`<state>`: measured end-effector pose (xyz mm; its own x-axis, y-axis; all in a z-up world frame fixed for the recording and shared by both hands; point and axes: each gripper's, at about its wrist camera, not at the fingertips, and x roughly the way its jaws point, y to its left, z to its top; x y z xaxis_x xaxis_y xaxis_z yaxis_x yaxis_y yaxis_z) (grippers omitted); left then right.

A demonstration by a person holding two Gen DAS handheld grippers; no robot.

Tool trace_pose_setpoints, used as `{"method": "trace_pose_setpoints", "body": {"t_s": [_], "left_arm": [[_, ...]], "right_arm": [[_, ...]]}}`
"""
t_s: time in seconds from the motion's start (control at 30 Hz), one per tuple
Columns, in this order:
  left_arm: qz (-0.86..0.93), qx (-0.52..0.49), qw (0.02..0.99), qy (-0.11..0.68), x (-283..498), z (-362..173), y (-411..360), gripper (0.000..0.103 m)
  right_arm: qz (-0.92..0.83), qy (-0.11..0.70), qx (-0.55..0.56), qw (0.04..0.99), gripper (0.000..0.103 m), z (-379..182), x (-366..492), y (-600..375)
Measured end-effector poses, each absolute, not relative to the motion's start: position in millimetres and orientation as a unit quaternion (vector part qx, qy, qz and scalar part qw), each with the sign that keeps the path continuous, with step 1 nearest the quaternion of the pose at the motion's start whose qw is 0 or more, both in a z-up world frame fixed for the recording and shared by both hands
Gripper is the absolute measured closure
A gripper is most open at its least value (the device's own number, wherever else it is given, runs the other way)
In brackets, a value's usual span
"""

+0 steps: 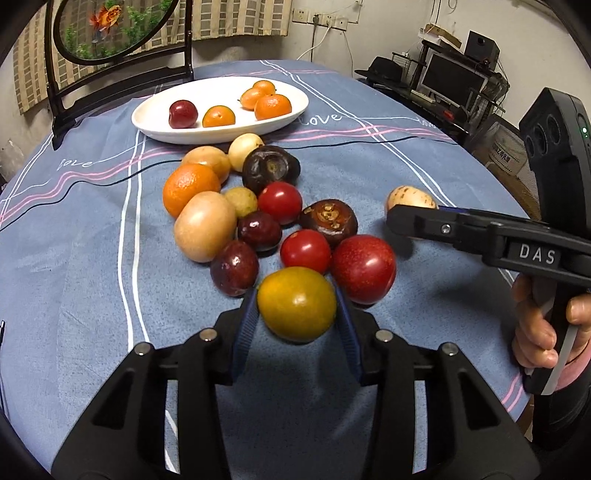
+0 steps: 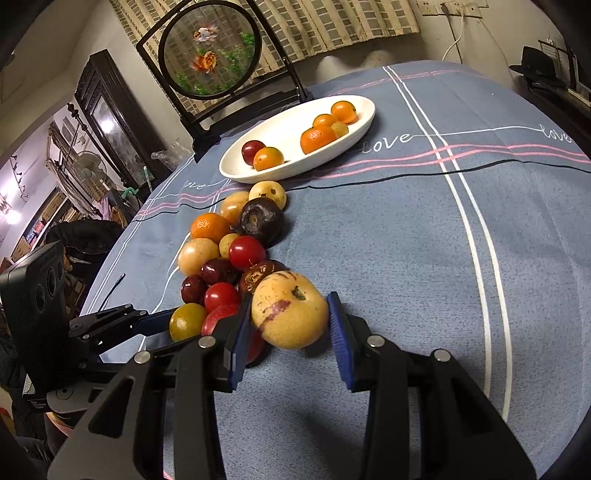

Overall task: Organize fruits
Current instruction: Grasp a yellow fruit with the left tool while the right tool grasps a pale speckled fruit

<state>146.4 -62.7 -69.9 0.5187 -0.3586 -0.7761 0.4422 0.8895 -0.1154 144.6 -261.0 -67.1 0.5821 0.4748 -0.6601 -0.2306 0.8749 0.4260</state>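
Five fruits point(image 1: 219, 116) in the white dish point(image 1: 155, 125).

A lived-in home is shown by the cloth-covered table point(image 2: 406, 229), with a goldfish screen point(image 2: 212, 50) and curtained window point(image 2: 332, 26) behind it and a computer monitor point(image 1: 452, 79) beside it.
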Motion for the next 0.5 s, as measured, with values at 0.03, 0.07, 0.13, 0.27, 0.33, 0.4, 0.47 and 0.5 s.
{"method": "trace_pose_setpoints", "body": {"t_s": [0.03,0.07,0.13,0.27,0.33,0.4,0.47,0.5], "left_arm": [[-0.230,0.047,0.870,0.433,145.6,-69.9,-62.1,0.060],[-0.230,0.047,0.871,0.432,144.7,-69.7,-61.3,0.061],[-0.232,0.043,0.872,0.429,142.4,-69.3,-59.6,0.061],[-0.241,0.035,0.874,0.420,133.7,-64.1,-52.2,0.061],[-0.257,0.007,0.871,0.418,133.8,-54.4,-39.7,0.061],[-0.270,-0.022,0.870,0.412,137.9,-41.7,-26.1,0.061],[-0.270,-0.039,0.874,0.403,146.1,-29.3,-14.4,0.061],[-0.262,-0.040,0.880,0.395,153.2,-21.8,-9.4,0.061]], "right_arm": [[0.201,0.410,0.149,0.877,0.063,-66.9,144.7,-261.0],[0.201,0.410,0.149,0.877,0.063,-67.1,144.7,-261.0],[0.200,0.410,0.149,0.877,0.063,-66.8,144.6,-261.2],[0.199,0.409,0.148,0.878,0.063,-66.7,144.2,-260.7],[0.201,0.411,0.135,0.879,0.063,-64.8,143.7,-257.9],[0.203,0.421,0.118,0.876,0.063,-62.0,146.0,-252.0],[0.210,0.416,0.110,0.878,0.063,-53.0,149.5,-247.9],[0.214,0.409,0.105,0.881,0.063,-43.6,154.2,-244.7]]}}
